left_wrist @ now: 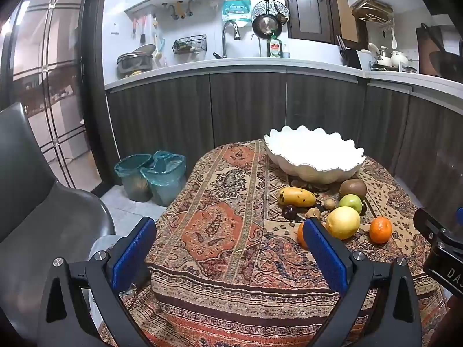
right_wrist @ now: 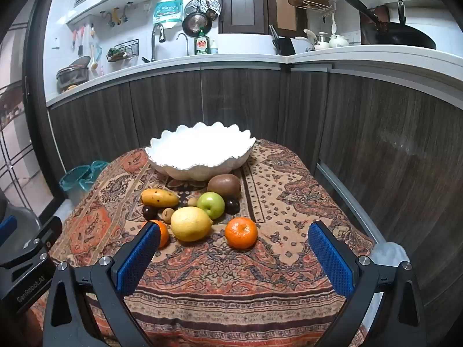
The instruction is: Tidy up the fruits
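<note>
Both grippers, left gripper (left_wrist: 228, 256) and right gripper (right_wrist: 234, 257), are spread wide and hold nothing, so no fruit is in the white bowl (right_wrist: 173, 156) yet, and next one should pinch the near orange (right_wrist: 241, 232).

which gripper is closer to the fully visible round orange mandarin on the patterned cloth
Right. The open right gripper faces the round orange mandarin just past its fingertips; the open left gripper points left of it, toward bare patterned cloth.
</note>
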### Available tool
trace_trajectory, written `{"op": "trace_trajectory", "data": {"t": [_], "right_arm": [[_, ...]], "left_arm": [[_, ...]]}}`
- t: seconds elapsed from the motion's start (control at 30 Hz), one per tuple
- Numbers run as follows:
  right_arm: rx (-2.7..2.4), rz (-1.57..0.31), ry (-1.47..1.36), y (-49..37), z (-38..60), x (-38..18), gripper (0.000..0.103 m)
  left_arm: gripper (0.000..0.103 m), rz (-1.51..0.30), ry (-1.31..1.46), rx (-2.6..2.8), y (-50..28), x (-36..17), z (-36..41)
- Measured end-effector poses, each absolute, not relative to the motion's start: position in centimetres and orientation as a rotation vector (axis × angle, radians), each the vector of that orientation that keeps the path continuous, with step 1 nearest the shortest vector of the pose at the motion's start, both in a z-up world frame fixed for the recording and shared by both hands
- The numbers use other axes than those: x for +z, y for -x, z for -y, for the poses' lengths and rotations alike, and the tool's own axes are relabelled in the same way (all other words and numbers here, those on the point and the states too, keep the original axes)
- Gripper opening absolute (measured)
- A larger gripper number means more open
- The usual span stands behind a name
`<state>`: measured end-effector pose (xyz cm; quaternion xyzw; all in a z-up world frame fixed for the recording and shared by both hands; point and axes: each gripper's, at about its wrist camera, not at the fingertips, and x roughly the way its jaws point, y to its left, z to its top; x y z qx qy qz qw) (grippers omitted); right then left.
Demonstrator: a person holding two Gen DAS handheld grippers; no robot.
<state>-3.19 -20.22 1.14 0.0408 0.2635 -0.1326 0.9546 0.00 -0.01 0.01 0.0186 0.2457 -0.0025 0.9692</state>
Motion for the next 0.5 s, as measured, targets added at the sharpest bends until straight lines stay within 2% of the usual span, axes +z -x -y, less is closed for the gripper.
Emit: {"op": "trace_trajectory", "data": {"t": [0.5], "right_arm": [[-0.272, -0.531, -0.081, 3.23, 20.21, 1.18, 0.103]], "left_arm": [[0.103, -0.484, -0.042, 0.003, -0.04, 0.17, -0.14]]}}
